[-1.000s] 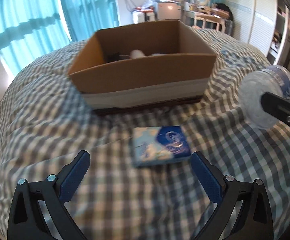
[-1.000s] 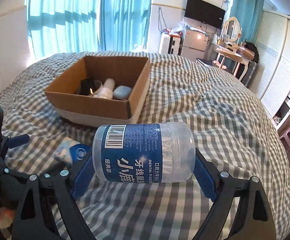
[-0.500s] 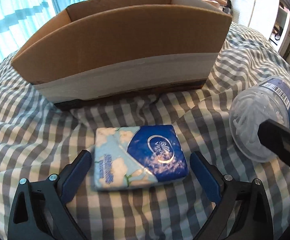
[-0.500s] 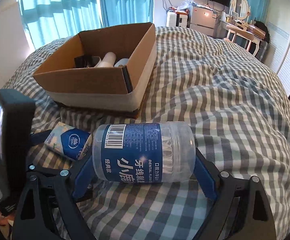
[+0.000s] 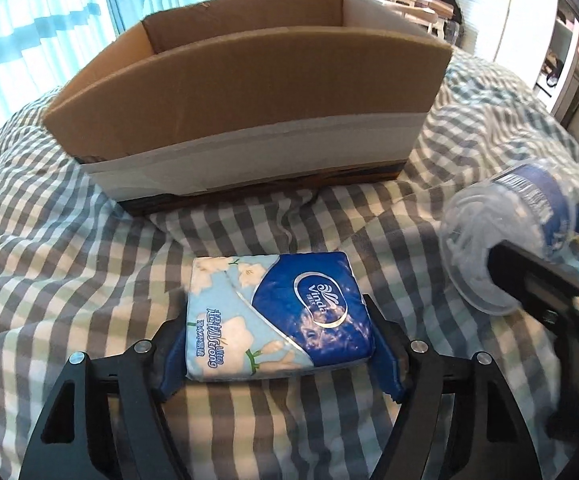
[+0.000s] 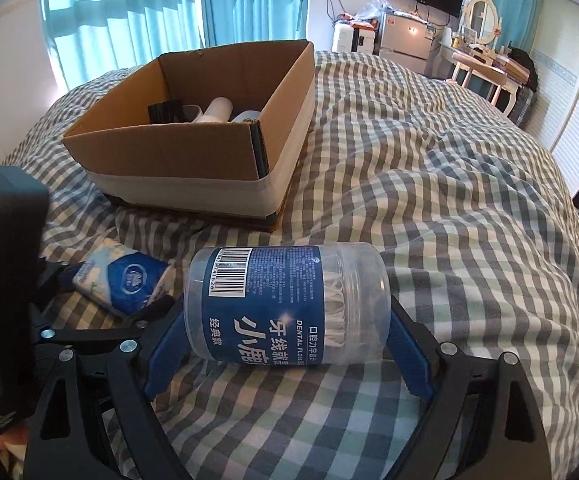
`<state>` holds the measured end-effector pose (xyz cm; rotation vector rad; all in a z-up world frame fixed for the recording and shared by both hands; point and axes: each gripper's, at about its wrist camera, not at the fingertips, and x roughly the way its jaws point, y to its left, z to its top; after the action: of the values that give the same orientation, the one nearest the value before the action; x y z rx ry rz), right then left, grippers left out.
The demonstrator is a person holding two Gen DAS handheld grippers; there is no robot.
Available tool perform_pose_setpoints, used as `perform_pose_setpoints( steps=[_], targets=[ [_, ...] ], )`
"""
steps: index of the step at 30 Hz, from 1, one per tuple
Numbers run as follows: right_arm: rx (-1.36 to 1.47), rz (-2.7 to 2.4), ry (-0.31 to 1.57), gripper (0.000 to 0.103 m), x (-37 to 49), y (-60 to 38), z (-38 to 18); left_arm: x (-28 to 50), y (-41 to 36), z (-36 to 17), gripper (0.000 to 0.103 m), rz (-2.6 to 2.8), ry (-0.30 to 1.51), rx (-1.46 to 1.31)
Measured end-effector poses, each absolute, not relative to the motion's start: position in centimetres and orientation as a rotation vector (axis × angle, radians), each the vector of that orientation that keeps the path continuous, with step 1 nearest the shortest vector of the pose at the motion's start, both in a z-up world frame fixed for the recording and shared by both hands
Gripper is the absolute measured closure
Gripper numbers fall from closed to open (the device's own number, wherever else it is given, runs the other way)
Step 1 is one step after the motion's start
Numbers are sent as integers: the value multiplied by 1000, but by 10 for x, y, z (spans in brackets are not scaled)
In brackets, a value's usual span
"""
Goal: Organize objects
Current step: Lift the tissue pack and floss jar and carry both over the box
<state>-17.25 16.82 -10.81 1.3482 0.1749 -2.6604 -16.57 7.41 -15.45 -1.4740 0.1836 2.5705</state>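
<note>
Left wrist view: the left gripper [image 5: 277, 344], black-framed with blue pads, is straddling a soft blue-and-white tissue pack [image 5: 275, 316] printed with white flowers, which is lying flat on the grey-and-white checked bedspread [image 5: 69, 260]. Its jaws have just been closing, and the blue pads are now meeting the pack's two short sides, so the gripper is pinching the pack. Just beyond the pack, an open brown cardboard box [image 5: 249, 92] with a pale band around its base is sitting on the bedspread, its near wall facing the camera. Right wrist view: the right gripper [image 6: 287, 340] is pinching a clear cylindrical plastic jar of dental floss picks [image 6: 285, 304] with a blue label and a barcode, holding it on its side with one pad against each end. The jar is lying crosswise between the pads, above the bedspread and near the box's front corner; the same jar is appearing blurred at the right edge of the left wrist view. Inside the box, a white tube [image 6: 215, 110] and a dark object [image 6: 165, 112] are showing. Teal curtains [image 6: 129, 12] are hanging behind the bed.
</note>
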Motion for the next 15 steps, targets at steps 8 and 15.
perform_pose_setpoints(
  steps=[8,15],
  targets=[
    [1281,-2713,205,14,-157,169,-99,-139,50,-121,27,2611,122,-1393],
    [1228,-2771,176,14,-140,173,-79,-117,41,-102,28,2666,116,-1313]
  ],
)
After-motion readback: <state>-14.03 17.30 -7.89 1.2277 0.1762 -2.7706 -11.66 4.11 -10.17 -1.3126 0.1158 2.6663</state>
